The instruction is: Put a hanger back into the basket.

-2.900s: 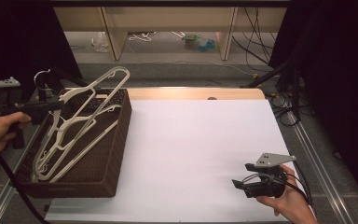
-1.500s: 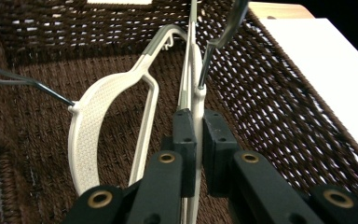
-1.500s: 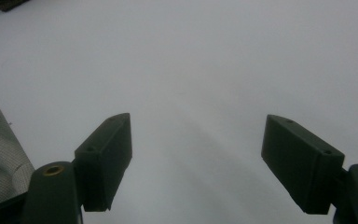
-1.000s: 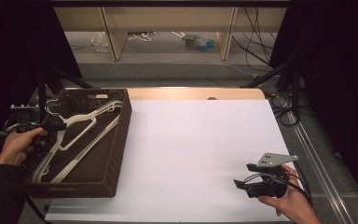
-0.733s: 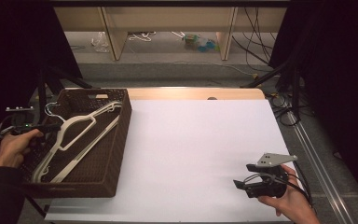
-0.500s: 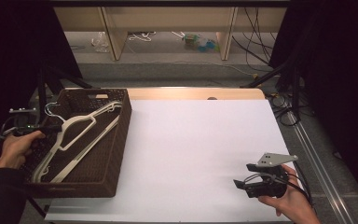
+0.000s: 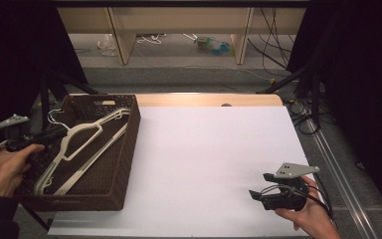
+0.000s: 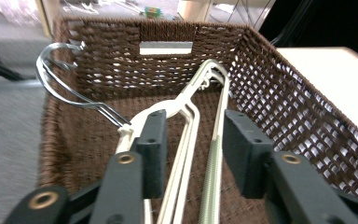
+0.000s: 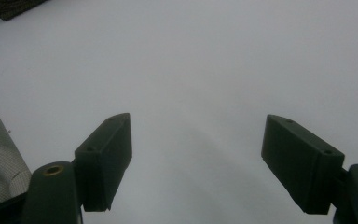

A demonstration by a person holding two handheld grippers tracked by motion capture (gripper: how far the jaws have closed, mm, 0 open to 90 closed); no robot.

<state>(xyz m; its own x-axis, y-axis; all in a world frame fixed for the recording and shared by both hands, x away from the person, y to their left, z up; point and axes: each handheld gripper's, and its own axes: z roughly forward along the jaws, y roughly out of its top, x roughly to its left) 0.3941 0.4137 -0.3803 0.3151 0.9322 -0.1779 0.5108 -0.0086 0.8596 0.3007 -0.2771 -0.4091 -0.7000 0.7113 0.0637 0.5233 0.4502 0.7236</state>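
At the left edge of the high view, the left gripper (image 7: 54, 133) sits in a hand (image 7: 10, 167) over the near-left side of a dark brown wicker basket (image 7: 127, 149), which stands on the left end of the white table (image 7: 214, 159). Inside the basket lie cream-coloured hangers (image 7: 82, 149), stacked and running slantwise from the lower left of the basket up toward its far right corner, their wire hook (image 7: 54, 115) near the far-left wall.

In the left gripper view, the left gripper (image 8: 191, 140) points along the basket toward its far wall (image 8: 168, 35) with the cut-out handle. Its jaws have just been opening and now stand partly apart. The hangers (image 8: 186, 112) run up through the gap between them; the left pad sits right at the neck where the silver wire hook (image 8: 60, 70) joins the plastic, and whether it touches there cannot be told, while the right pad stands clear of the hanger arm, so nothing is clamped.

At the lower right of the high view, the right gripper (image 7: 258, 186) lies low over the bare table in the other hand (image 7: 308, 214), well apart from the basket. In the right gripper view, the right gripper (image 9: 196, 149) has its jaws spread wide with bare white table surface (image 9: 191, 56) between them, holding nothing.
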